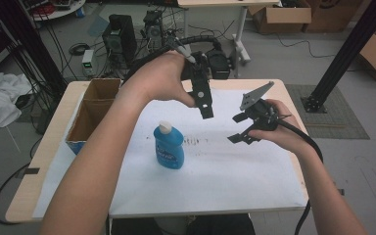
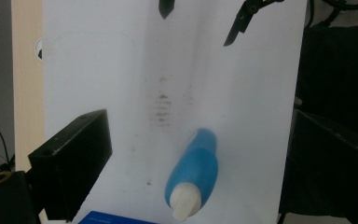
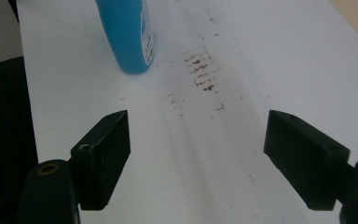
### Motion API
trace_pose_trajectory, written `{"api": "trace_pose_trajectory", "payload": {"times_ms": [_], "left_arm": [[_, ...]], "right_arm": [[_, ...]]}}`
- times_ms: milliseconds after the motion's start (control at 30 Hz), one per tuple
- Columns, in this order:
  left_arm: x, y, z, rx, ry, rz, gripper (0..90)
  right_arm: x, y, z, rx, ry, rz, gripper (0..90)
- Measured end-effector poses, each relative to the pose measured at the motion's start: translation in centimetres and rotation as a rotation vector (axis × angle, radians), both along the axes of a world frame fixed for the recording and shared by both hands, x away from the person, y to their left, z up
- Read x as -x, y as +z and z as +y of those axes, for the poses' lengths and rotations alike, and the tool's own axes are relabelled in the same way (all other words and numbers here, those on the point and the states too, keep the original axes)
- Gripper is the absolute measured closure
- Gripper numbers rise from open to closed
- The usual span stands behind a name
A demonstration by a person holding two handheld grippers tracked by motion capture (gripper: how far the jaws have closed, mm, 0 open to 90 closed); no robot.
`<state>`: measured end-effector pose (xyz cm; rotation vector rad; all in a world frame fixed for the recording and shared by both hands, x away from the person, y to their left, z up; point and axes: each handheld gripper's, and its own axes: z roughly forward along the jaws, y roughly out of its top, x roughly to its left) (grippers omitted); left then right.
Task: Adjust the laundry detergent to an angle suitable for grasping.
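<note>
Above the blue bottle, left gripper hangs, jaws down.

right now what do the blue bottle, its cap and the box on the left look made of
Blue bottle: looks like smooth, slightly glossy plastic, with even blue colour and soft highlights, plus a printed label. White cap: seems matte white plastic, moulded in shape. Open box: brown cardboard, dull and fibrous-looking, with raw flaps standing up; its lower outside edge shows blue print.

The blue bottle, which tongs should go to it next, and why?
Probably the right tongs should slide toward the blue bottle. They are open and empty, aimed along the white paper at the bottle, which stands upright, with nothing touching it.
</note>
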<state>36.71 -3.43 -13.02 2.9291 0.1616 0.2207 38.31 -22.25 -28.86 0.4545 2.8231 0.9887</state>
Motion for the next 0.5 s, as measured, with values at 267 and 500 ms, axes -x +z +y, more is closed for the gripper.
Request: {"api": "trace_pose_trajectory", "payload": {"times_ms": [267,500], "left_arm": [[0.0,0.0,0.1,0.001,0.002,-0.001,6.9],[0.1,0.2,0.3,0.005,0.004,-0.003,6.9]], "right_arm": [[0.4,-1.4,1.8,0.0,0.029,0.007,23.0],[0.8,-2.3,3.7,-0.006,0.061,0.008,23.0]]}}
